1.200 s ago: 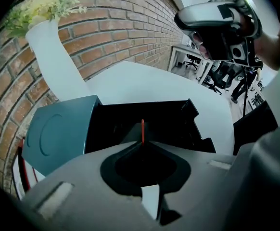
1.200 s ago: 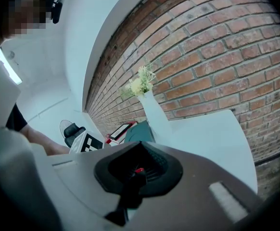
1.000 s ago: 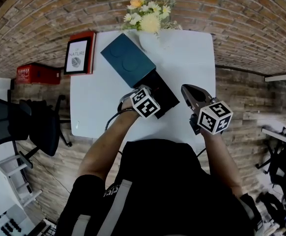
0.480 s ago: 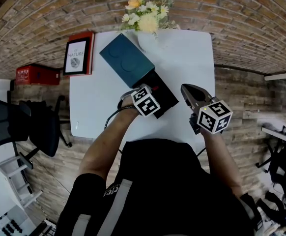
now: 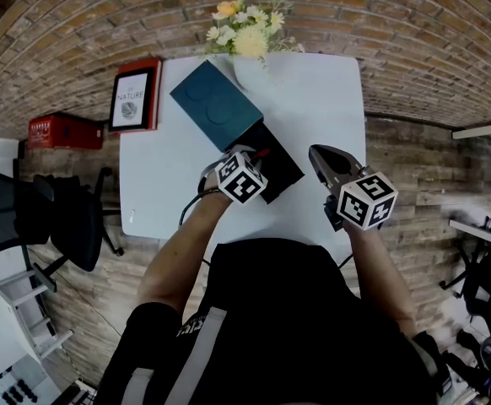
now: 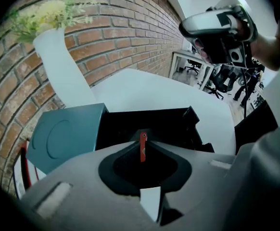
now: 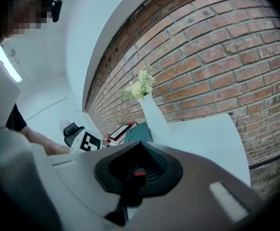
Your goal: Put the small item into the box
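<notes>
Left tool [image 5: 255, 156] edged left; item [image 6: 143, 147] points toward box [image 6: 171, 125].

The person wears a black short-sleeved top [image 5: 271, 310] with a grey stripe [image 5: 196, 348], and the grey left gripper [image 5: 258, 153] and right gripper [image 5: 316, 153] bear black-and-white marker cubes [image 5: 367, 199].

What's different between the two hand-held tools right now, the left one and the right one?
The left gripper pinches a thin red item in its fingers, while the right gripper has its fingers closed with nothing seen between them. The left gripper hangs over the open black box, and the right gripper is held off to the side, above the white table. Both are shut and point away from the person.
</notes>
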The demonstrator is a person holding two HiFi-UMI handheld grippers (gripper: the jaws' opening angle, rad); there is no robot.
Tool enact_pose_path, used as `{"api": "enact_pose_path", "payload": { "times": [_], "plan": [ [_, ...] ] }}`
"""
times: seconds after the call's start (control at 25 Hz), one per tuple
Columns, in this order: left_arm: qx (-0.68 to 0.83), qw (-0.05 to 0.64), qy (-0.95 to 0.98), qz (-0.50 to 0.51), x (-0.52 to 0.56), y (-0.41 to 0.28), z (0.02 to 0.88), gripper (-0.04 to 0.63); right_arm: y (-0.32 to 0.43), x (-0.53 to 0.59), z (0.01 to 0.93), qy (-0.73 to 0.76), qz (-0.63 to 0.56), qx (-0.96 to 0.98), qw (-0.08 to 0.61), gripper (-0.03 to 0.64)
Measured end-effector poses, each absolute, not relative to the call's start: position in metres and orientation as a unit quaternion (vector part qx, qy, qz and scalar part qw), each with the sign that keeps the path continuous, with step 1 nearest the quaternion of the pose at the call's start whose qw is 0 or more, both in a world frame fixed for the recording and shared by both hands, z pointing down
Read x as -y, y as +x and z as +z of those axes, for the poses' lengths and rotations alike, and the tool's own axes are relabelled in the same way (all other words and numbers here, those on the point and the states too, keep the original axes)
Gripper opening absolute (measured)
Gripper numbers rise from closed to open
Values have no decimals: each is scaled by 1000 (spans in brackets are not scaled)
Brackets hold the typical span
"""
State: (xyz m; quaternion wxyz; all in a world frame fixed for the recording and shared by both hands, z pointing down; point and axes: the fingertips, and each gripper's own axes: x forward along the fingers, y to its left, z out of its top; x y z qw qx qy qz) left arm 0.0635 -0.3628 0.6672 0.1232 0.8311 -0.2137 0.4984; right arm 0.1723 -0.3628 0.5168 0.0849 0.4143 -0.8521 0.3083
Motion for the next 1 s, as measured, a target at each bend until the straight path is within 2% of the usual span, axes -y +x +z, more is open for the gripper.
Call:
{"api": "enact_pose_path", "payload": {
  "times": [0.56, 0.84, 1.0],
  "plan": [
    [379, 211, 811, 393, 348, 20, 611, 67, 157, 358, 513, 343, 297, 888, 76, 2],
    [439, 229, 808, 318, 325, -12, 562, 67, 117, 343, 494, 298, 276, 911, 73, 2],
    [466, 216, 815, 268, 325, -26, 539, 67, 114, 337, 485, 305, 261, 913, 76, 2]
  ]
}}
